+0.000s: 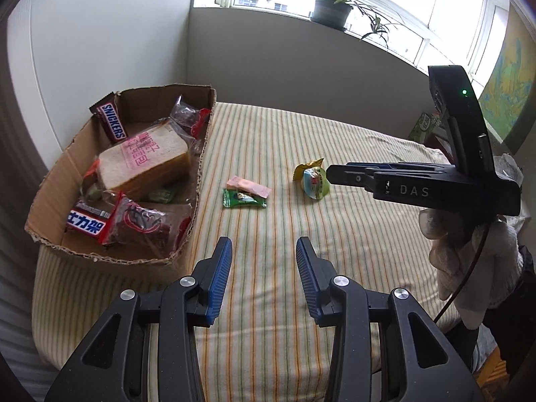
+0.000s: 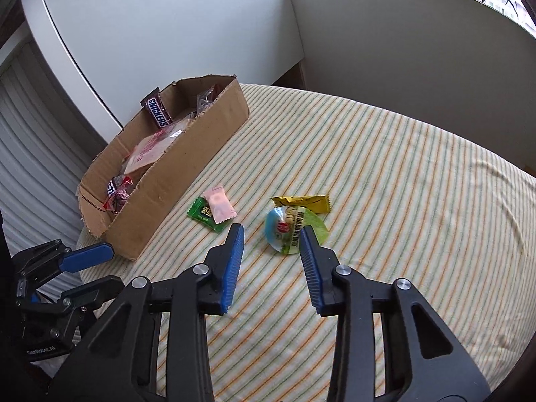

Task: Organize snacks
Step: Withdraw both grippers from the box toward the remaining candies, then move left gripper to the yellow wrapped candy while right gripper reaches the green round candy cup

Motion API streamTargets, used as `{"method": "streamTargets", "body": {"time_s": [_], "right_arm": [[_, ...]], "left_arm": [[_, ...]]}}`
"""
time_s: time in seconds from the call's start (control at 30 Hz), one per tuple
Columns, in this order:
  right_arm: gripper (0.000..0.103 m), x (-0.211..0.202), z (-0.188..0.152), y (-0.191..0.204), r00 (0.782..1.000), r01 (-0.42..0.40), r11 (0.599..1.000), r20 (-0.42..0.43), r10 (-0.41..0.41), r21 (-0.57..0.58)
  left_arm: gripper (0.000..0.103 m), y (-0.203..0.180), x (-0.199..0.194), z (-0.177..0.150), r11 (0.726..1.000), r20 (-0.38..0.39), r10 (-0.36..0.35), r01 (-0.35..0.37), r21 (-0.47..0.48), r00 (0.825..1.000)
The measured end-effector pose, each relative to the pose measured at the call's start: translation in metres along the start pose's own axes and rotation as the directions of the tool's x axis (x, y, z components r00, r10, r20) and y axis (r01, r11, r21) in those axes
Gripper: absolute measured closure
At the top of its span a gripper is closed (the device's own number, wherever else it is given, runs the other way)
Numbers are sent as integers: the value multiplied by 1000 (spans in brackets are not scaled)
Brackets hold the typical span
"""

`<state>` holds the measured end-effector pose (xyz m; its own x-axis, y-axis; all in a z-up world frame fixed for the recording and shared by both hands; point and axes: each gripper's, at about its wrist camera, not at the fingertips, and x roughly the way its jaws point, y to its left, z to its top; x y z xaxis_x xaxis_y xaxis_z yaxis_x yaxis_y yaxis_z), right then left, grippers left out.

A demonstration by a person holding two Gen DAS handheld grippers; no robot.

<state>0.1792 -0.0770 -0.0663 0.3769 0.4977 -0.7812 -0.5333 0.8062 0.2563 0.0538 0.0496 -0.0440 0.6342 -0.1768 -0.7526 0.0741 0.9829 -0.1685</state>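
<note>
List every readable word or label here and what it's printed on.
"SNICKERS": chocolate bar standing in the cardboard box.
"士力架": second bar in the box.
"DAS": right gripper body.
"GenRobot.AI", faint: left gripper body.
Bread bag and jelly cup print: unreadable.

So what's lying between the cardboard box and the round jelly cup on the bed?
Two small packets: a green packet with a pink packet overlapping it, between the cardboard box and the jelly cup. The right wrist view shows it best.
</note>
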Motion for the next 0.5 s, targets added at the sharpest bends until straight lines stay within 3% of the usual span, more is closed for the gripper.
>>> {"method": "streamTargets", "body": {"time_s": [0.23,0.5], "right_arm": [[67,28,3,22,998,-44,999,-42,43,-24],[67,34,2,-14,998,14,999,-57,-11,52]], "left_arm": [[65,11,-1,0,1000,-2,4,-4,-26,1000],[65,10,2,5,1000,-3,0,0,-20,1000]]}}
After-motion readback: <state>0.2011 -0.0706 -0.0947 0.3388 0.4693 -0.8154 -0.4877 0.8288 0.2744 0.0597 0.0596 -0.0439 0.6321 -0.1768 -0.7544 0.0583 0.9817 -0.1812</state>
